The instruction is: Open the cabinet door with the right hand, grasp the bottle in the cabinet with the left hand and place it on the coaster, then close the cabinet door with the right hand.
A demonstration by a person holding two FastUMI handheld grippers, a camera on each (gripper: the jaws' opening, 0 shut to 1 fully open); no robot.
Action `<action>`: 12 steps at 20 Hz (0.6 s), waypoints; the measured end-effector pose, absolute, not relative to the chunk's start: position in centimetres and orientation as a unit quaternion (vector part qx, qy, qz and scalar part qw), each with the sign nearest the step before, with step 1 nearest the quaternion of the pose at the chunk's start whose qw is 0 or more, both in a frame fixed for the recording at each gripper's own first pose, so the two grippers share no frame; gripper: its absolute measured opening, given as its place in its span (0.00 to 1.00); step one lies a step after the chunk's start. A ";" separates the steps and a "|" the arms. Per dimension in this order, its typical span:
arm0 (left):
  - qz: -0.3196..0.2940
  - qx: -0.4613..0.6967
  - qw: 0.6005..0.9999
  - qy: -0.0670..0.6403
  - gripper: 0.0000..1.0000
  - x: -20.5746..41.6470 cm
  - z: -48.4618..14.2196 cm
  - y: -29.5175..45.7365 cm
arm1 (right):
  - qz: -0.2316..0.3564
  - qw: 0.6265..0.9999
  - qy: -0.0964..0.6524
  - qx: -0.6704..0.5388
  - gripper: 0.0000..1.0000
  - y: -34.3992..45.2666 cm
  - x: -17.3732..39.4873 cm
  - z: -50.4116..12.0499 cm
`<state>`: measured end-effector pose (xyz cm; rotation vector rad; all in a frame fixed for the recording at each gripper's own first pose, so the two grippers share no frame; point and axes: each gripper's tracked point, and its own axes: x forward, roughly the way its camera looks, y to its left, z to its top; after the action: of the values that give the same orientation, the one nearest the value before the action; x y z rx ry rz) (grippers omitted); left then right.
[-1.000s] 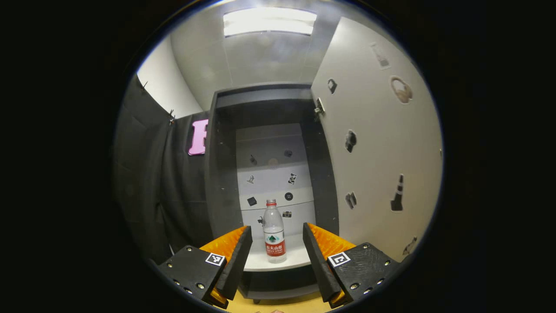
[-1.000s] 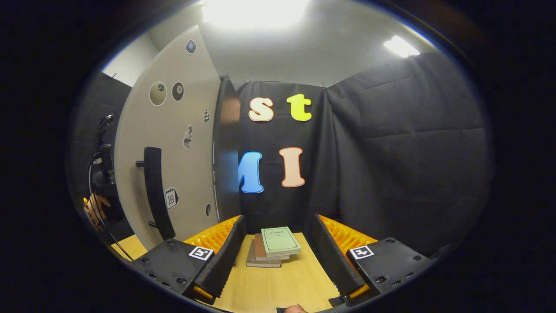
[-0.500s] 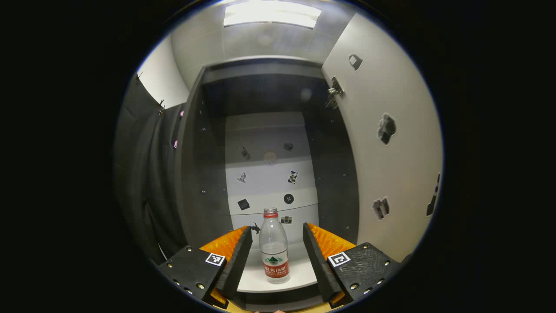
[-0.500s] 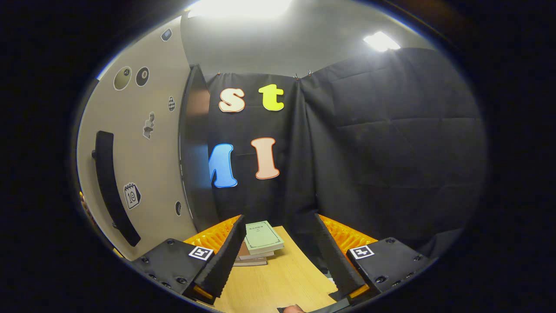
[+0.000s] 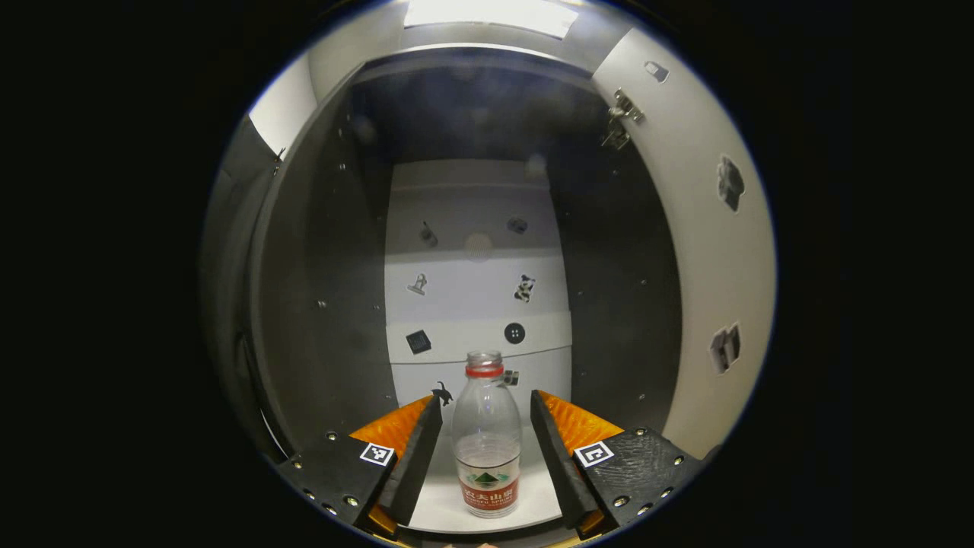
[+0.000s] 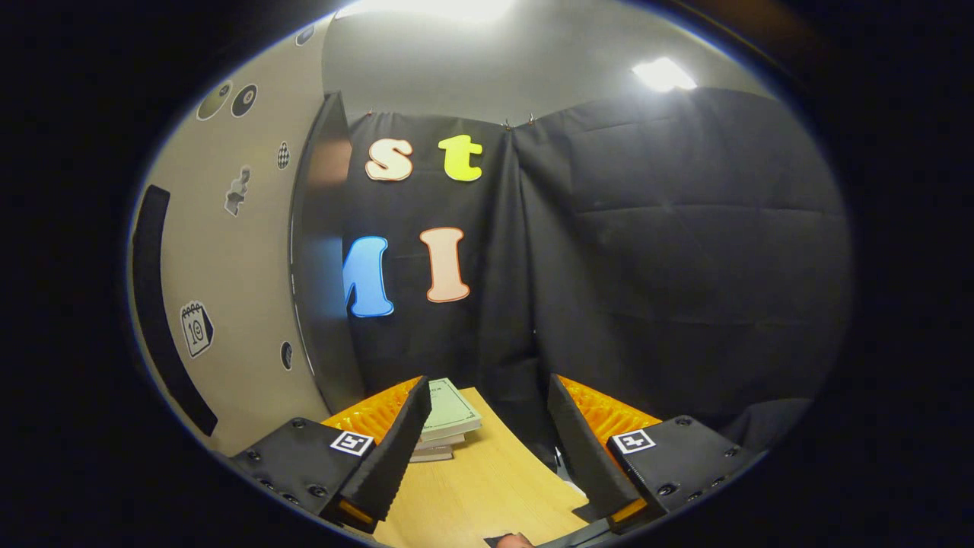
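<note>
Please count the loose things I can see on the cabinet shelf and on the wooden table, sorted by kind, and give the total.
Bottle, standing on the cabinet shelf between the open fingers of the left gripper: 1
Books, stacked on the wooden table: about 3, green one on top
Total: about 4

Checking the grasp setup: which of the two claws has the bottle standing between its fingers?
The left claw: the bottle stands upright between its open fingers. The right claw frames table and books.
</note>
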<state>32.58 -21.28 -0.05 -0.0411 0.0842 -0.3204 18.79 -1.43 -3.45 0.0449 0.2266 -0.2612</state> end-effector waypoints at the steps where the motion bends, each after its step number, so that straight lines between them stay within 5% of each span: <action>1: -0.161 -0.023 0.985 0.048 0.68 33.0 -0.7 -21.4 | -0.132 0.984 0.114 0.020 0.98 -1.4 18.9 -3.6; 8: -0.168 -0.025 0.983 0.073 0.68 33.6 -2.5 -21.9 | -0.133 0.984 0.121 0.014 0.93 -1.0 19.1 -3.9; 12: -0.166 -0.041 0.983 0.062 0.62 32.6 -1.4 -21.1 | -0.123 0.985 0.116 0.018 0.98 -0.9 18.8 -3.6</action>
<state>32.64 -21.13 -1.36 -0.0821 0.1240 -0.3330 18.83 -0.93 -3.56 0.0353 0.2339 -0.2478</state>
